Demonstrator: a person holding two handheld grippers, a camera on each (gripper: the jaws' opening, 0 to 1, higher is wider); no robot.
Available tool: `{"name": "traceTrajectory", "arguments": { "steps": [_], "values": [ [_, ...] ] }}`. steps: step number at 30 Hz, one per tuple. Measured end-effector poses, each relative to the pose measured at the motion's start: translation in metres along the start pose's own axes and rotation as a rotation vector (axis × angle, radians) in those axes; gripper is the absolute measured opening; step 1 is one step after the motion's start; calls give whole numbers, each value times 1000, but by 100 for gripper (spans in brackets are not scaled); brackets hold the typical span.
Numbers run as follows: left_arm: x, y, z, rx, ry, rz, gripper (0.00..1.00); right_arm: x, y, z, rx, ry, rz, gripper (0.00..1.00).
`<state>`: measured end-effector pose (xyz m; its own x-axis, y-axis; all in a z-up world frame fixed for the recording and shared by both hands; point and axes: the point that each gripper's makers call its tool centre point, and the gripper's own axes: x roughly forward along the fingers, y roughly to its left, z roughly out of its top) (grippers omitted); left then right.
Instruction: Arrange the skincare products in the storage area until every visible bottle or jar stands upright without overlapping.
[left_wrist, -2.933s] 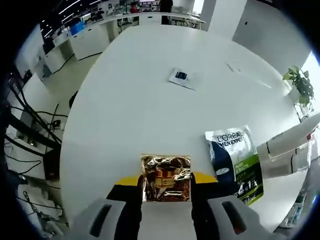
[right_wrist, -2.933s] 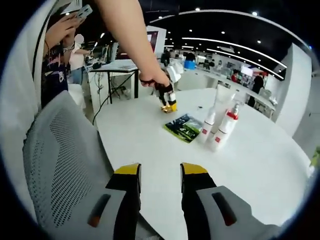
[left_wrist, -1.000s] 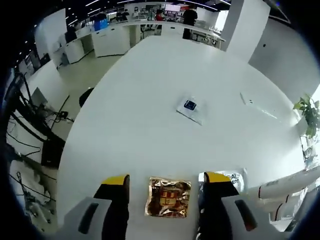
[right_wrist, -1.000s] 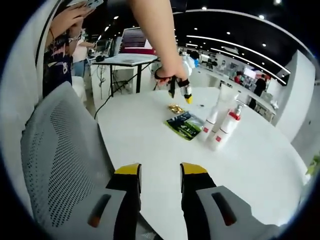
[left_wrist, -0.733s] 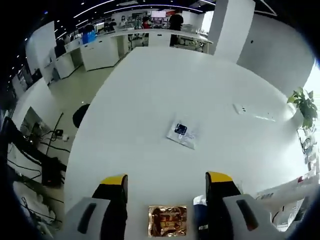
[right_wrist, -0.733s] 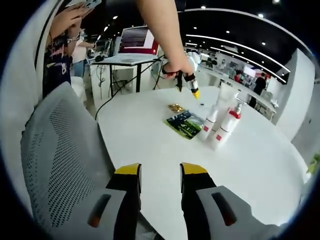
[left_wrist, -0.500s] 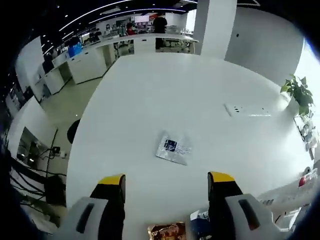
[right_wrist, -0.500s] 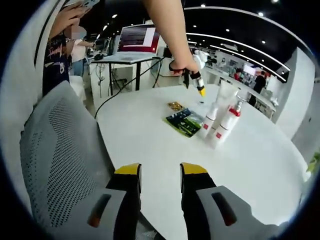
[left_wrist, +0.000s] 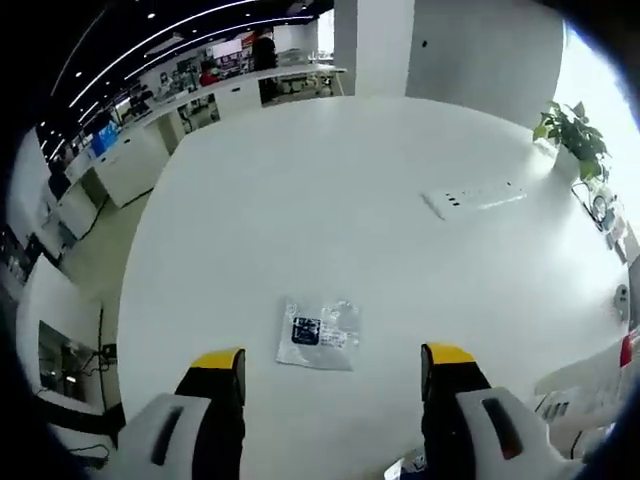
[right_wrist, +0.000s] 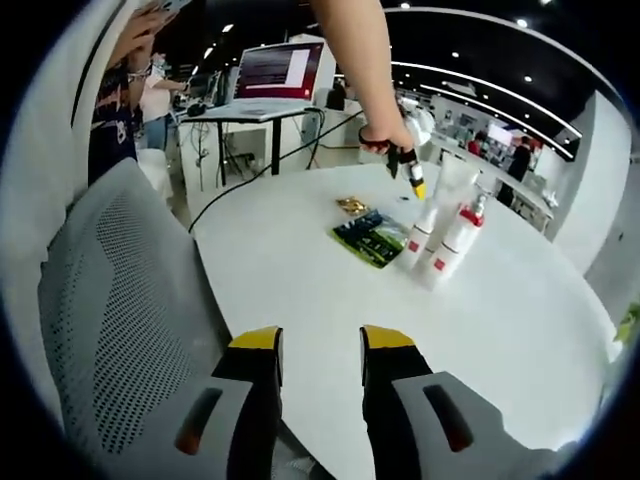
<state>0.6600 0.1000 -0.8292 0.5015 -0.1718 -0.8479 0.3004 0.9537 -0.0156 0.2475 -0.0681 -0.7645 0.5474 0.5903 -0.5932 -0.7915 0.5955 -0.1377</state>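
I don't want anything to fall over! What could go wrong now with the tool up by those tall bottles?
The left tool hangs close beside the tall white tube and the red-capped bottles; a careless swing might knock them down. It also seems aimed at the clear sachet, and a thin flat packet may slip between the tips. The right tool sits open over the table edge, far from everything.

Sachets: three — clear sachet (left_wrist: 320, 335), gold sachet (right_wrist: 351, 206), green sachet (right_wrist: 372, 238)
Tubes: two — tall white tube (right_wrist: 436, 211), red-capped tube (right_wrist: 455, 243)
Mesh chairs: one (right_wrist: 110, 330)
Potted plants: one (left_wrist: 571, 140)
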Motion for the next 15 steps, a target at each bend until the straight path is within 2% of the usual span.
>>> {"name": "traceTrajectory", "arguments": {
  "steps": [4, 7, 12, 15],
  "values": [
    [11, -2, 5, 4, -9, -19, 71, 1, 2, -2, -20, 11, 3, 29],
    [22, -5, 3, 93, 15, -36, 68, 1, 1, -3, -16, 17, 2, 29],
    [32, -5, 1, 128, 29, -62, 59, 2, 0, -4, -17, 25, -2, 28],
    [36, -2, 1, 131, 31, -66, 57, 2, 1, -5, -20, 28, -1, 28]
  ]
}}
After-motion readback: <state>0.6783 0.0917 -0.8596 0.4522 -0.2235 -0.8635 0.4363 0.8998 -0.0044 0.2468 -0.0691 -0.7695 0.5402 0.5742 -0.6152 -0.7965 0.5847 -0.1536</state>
